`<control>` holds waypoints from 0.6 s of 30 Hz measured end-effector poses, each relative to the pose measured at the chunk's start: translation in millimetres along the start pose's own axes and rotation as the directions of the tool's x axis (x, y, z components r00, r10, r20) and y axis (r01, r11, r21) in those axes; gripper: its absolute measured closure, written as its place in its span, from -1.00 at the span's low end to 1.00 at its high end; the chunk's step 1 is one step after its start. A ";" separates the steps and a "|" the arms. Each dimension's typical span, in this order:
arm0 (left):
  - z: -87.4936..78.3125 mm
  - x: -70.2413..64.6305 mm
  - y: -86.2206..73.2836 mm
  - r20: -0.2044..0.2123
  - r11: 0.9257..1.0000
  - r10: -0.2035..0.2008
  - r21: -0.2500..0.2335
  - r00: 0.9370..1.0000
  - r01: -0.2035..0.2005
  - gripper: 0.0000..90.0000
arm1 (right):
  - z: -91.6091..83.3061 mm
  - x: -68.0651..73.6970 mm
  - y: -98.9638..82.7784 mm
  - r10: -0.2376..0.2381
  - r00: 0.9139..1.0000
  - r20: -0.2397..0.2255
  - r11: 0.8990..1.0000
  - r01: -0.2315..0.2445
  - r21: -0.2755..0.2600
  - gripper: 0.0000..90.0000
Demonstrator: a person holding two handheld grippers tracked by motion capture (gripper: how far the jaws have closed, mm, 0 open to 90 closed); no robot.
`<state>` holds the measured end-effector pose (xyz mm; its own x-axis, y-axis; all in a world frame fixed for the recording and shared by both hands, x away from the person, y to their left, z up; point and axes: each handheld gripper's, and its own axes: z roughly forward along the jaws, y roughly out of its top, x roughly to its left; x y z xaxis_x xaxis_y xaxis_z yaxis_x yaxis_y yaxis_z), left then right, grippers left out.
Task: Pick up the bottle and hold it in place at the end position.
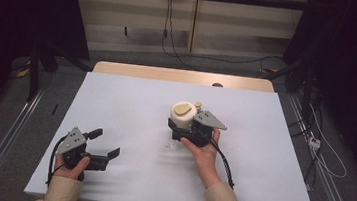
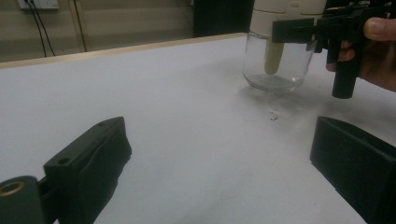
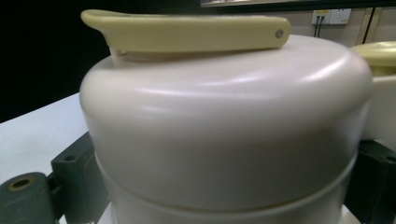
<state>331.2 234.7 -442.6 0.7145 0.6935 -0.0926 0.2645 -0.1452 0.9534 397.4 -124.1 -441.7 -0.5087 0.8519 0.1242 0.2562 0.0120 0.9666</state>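
A dim room with dark curtains at both sides, a pale wall panel and loose cables on the grey floor lies behind a bench covered in white, with a strip of bare wood along its far edge.

A person's two sleeved forearms come in from the near edge, each hand holding a black tool.

The right tool sits just right of the bench's middle. Its jaws are closed around a jar, one jaw on each side, gripping just below the lid. In the left tool's view the jar has a clear glass body standing upright on the bench, with a cream tube hanging inside it. In the right tool's view the cream lid is a smooth dome, and a flat yellow flap lies across its top.

The left tool rests near the bench's near left corner, well apart from the jar. Its jaws stand wide apart with nothing between them.

A tiny white scrap lies on the bench, just on the near side of the jar.
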 end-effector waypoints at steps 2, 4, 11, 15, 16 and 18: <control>0.3 -0.1 -0.3 0.000 1.000 -0.008 -0.001 1.000 0.008 -0.91 | 1.7 0.4 0.6 -0.004 1.000 0.004 1.000 0.004 0.000 -0.85; 0.5 0.2 -0.4 0.000 1.000 -0.003 0.001 1.000 0.003 -0.91 | 3.0 0.4 0.4 -0.002 1.000 0.001 1.000 0.002 0.002 -0.85; 0.5 -0.3 -0.4 0.001 1.000 -0.006 -0.002 1.000 0.006 -0.91 | 6.5 -0.3 -0.1 -0.004 1.000 0.003 1.000 0.004 0.001 -0.85; 0.8 0.0 -0.6 0.001 1.000 -0.003 0.000 1.000 0.003 -0.91 | 8.5 -0.9 0.3 0.001 1.000 0.004 1.000 -0.001 -0.001 -0.85; 0.7 0.0 -0.5 0.001 1.000 -0.001 0.000 1.000 0.001 -0.91 | 8.9 -1.1 0.4 0.003 1.000 0.004 1.000 -0.003 -0.002 -0.85; 0.7 -0.2 -0.5 0.000 1.000 -0.002 -0.001 1.000 0.002 -0.91 | 9.5 -1.9 0.4 0.002 1.000 0.004 1.000 -0.002 -0.001 -0.85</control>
<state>331.4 234.1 -443.3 0.7136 0.6942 -0.0947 0.2657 -0.1430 0.9534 406.3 -120.8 -443.7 -0.5047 0.8542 0.1251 0.2563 0.0099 0.9665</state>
